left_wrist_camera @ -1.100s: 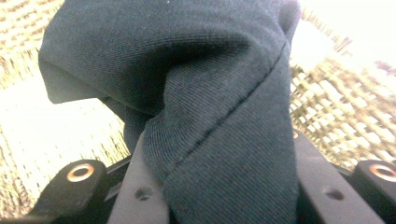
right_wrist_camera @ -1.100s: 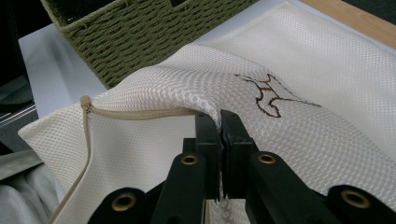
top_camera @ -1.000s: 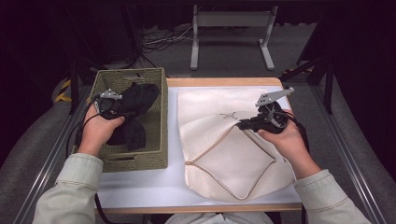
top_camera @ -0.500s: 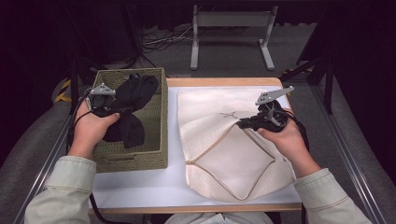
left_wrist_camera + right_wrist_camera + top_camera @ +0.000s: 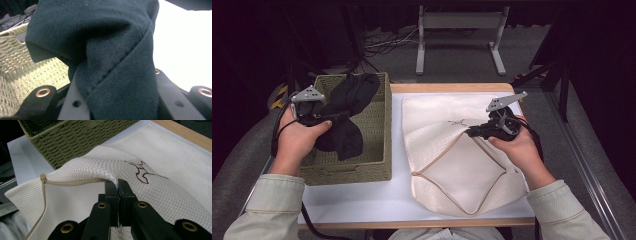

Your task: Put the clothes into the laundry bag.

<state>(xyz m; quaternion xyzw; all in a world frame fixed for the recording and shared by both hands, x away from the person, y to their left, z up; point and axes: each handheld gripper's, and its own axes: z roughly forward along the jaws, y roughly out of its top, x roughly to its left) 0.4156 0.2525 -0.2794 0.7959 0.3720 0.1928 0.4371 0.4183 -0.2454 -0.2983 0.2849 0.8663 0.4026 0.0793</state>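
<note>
Cloth (image 5: 347, 107), dark and soft, hangs from your left gripper (image 5: 328, 118) above the green woven basket (image 5: 377, 170). Its upper folds bunch over the basket's far end, and its lower part droops into the basket near the middle. In the left gripper view the cloth (image 5: 112, 62) runs down between the two black jaws, which press on it from both sides with a thick fold caught between them, so the jaws stand partly apart around that fold and have a firm hold of it. Behind the cloth you can see the basket's woven wall (image 5: 22, 65) to one side and the bright white table top to the other.

Your left hand (image 5: 299, 140) grips the tool at the basket's left rim. The basket sits at the left end of the white table (image 5: 362, 200), just beside the cream mesh bag (image 5: 452, 165).

The bag lies flat across the middle and right of the table, with a tan cord edging its open flap and a small brown stitched mark (image 5: 142, 171) near the top. Your right gripper (image 5: 473, 132) has pinched the bag's upper layer at the flap's edge. In the right gripper view the jaws are closed tight together on the mesh (image 5: 112, 173), lifting it into a small ridge, with the cord (image 5: 72, 182) running off to the side. Your right hand (image 5: 522, 150) rests over the bag's right part.
</note>
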